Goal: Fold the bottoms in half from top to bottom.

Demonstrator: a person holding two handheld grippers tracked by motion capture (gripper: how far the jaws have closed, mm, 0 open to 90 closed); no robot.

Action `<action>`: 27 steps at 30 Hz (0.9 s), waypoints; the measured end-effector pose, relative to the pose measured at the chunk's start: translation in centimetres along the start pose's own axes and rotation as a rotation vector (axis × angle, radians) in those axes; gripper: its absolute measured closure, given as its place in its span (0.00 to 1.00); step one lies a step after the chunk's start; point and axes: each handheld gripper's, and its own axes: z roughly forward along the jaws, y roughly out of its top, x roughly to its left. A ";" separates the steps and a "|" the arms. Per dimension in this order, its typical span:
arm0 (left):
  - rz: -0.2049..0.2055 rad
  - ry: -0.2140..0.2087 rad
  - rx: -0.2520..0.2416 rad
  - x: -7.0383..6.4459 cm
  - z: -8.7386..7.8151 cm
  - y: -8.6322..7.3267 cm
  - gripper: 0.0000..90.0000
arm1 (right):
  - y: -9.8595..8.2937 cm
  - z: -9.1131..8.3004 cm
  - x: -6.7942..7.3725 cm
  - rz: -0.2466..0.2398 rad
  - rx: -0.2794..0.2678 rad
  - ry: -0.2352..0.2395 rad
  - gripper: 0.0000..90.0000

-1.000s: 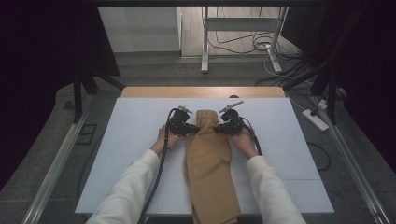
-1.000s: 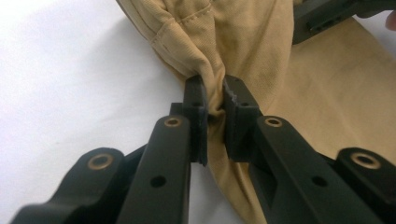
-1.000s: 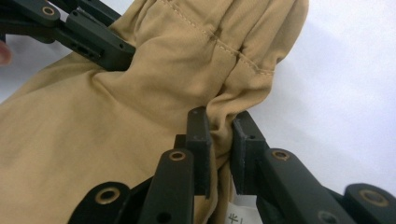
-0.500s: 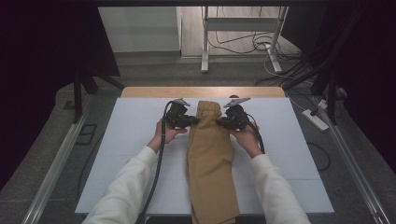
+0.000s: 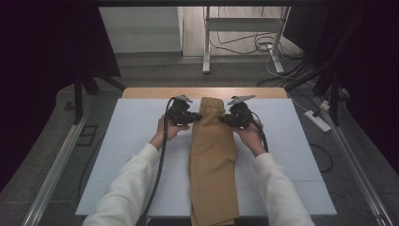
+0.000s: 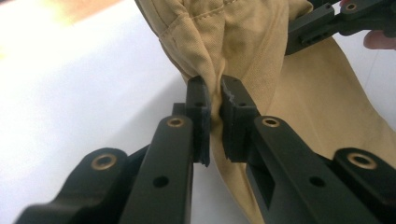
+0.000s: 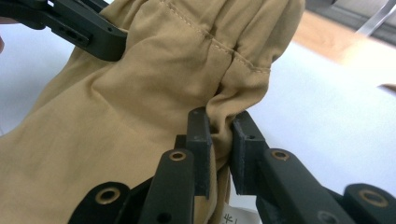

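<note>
the left gripper (image 5: 188, 116) is clenched on a fold of the tan trousers (image 5: 212, 160), at the left edge of their waist end. the right gripper (image 5: 227, 119) is clenched on the same trousers at the opposite edge of that end. the trousers lie folded lengthwise in a narrow strip on the white table cover (image 5: 131, 141), along its middle, with the waist end toward the far wooden edge (image 5: 155, 92) and the leg end hanging a little over the near edge.

i think both grippers hold the two sides of the waist so that the cloth stays straight and flat while it is pulled or laid down; one grip alone would let the strip twist.

the high view gives the whole layout, but there the jaws are too small to judge. the left gripper view shows the jaws pinching a bunched ridge of trousers (image 6: 243, 56), with the other gripper across the cloth. the right gripper view shows a stitched seam of the trousers (image 7: 154, 93) just above the pinch, and a small white label under the cloth near the jaws.
</note>
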 end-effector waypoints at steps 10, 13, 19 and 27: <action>-0.005 -0.004 -0.047 0.3 -0.8 0.8 0.92 | 1.5 -1.1 -0.3 -0.023 -0.053 -0.025 0.88; -0.008 -0.006 -0.043 0.3 -0.6 0.5 0.92 | 1.2 -0.9 -0.2 -0.022 -0.048 -0.025 0.88; 0.000 -0.006 -0.046 0.0 -0.6 0.3 0.92 | 0.6 -0.9 -0.1 -0.025 -0.044 -0.024 0.88; 0.010 -0.010 -0.055 -0.8 -0.8 0.1 0.92 | 0.0 -1.3 0.0 -0.015 -0.064 -0.009 0.88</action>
